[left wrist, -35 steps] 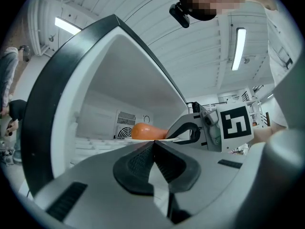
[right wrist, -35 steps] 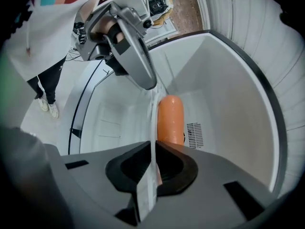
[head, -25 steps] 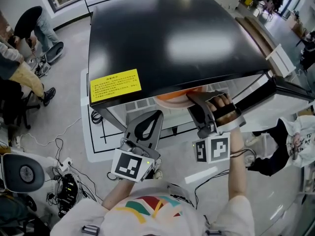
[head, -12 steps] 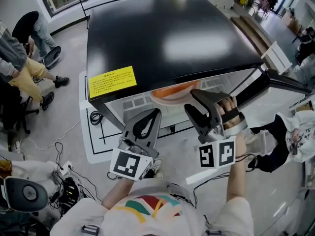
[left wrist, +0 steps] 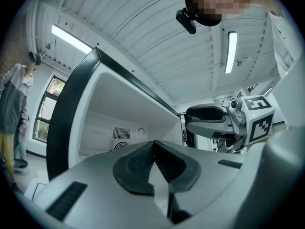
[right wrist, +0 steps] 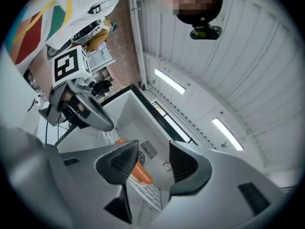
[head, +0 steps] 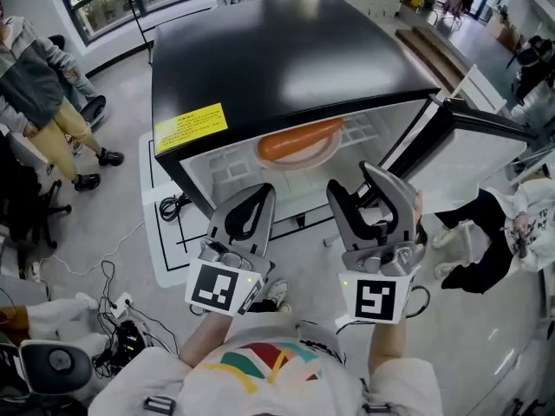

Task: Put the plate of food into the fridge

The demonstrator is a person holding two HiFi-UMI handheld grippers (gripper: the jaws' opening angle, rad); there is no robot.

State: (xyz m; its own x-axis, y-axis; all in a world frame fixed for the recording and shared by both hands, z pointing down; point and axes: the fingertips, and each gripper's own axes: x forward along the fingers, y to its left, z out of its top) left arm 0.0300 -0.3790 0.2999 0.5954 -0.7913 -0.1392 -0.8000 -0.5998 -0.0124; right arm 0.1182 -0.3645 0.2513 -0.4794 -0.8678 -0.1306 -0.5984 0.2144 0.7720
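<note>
A pale plate [head: 305, 154] carrying a long orange piece of food [head: 299, 139] rests on a white wire shelf inside the black-topped fridge [head: 286, 50]. My right gripper [head: 354, 180] is open and empty, held just outside the fridge opening, in front of the plate and apart from it. Between its spread jaws the right gripper view [right wrist: 152, 159] shows the orange food [right wrist: 141, 173] on the shelf. My left gripper [head: 263, 192] hangs to the left of it, shut on nothing, its tip near the fridge's front edge. In the left gripper view [left wrist: 153, 144] the pads meet.
The fridge door [head: 486, 137] stands swung open to the right. A yellow label [head: 191, 126] sits on the fridge top. People [head: 39, 68] stand at the left. Cables [head: 113, 306] lie on the floor at lower left, dark clothing [head: 486, 250] at the right.
My right gripper let go of the plate, opened wide and drew back out of the fridge. The plate stays on the shelf. The left gripper barely moved.
</note>
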